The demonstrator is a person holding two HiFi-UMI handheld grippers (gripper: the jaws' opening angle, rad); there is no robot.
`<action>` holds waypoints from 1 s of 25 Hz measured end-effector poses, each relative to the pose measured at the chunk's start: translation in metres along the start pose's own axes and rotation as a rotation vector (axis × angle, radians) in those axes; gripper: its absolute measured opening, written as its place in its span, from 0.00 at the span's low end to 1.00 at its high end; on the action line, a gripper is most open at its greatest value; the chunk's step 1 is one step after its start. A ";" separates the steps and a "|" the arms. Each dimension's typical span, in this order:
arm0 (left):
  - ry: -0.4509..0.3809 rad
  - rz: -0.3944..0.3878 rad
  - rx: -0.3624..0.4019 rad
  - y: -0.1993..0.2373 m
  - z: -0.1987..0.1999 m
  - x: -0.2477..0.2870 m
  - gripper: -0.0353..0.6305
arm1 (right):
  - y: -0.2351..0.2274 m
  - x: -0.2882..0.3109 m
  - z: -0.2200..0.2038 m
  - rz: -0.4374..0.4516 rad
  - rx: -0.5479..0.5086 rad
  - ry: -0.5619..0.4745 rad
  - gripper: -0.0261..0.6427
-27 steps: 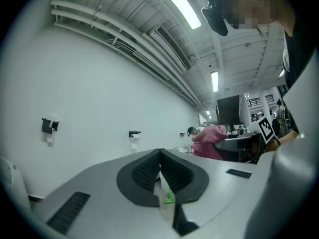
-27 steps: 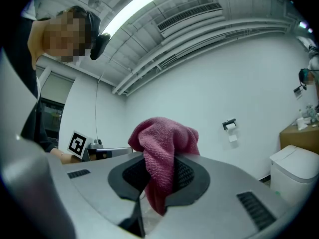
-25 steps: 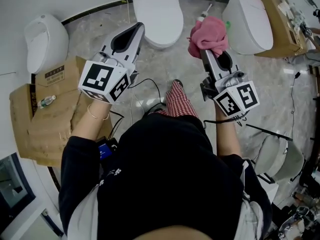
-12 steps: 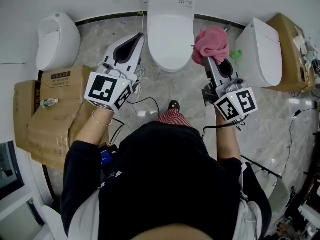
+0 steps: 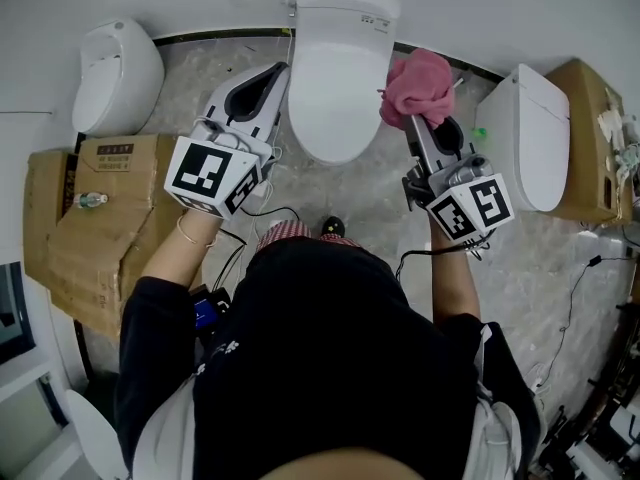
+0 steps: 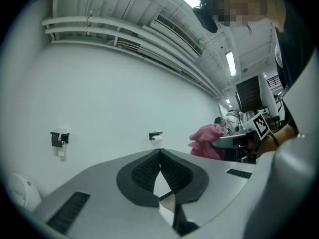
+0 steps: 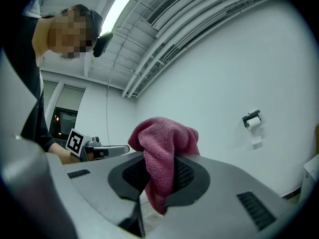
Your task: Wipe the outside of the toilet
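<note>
The right claw (image 5: pixel 412 116) is pinching a crumpled pink terry cloth (image 5: pixel 420 83). The right gripper view shows the fabric caught between the two dark pads, its bulk bunched above them and a short tail hanging below. The left claw (image 5: pixel 279 63) is pressed together at its tips with nothing between them. The white ceramic toilet with its lid down (image 5: pixel 338 88) stands just ahead of both claws, filling the space between them. Its shell lies immediately left of the right claw and immediately right of the left one. From the head view the cloth overlaps the lid's near edge on the right claw's side, but whether it is touching the porcelain cannot be told. This looks like the approach before the first stroke, so the wiping itself seems hardly begun. The next move probably calls for lowering the right claw until the loose bunch of cloth, not the pads, bears on the outer shell. It would then draw along the lid and down the flank of the bowl, with the pinch kept firm so the fabric does not drag free. The left claw appears to have no job beyond keeping clear. Another white toilet (image 5: pixel 530 138) sits off to the right claw's far side, and a sideways sweep should avoid it.
</note>
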State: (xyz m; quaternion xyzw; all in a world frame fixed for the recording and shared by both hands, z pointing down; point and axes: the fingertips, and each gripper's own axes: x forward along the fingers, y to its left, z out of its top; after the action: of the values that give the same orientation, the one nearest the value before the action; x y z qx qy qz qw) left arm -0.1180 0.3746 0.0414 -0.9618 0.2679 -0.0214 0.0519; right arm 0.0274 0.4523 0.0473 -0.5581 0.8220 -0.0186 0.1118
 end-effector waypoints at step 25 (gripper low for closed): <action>-0.001 -0.074 -0.010 0.086 -0.016 0.110 0.07 | -0.076 0.106 -0.020 -0.068 0.020 0.029 0.16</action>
State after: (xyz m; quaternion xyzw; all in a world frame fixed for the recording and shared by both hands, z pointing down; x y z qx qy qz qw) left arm -0.0690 0.2428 0.0487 -0.9713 0.2324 -0.0212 0.0464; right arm 0.0548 0.3241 0.0617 -0.5844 0.8037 -0.0389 0.1050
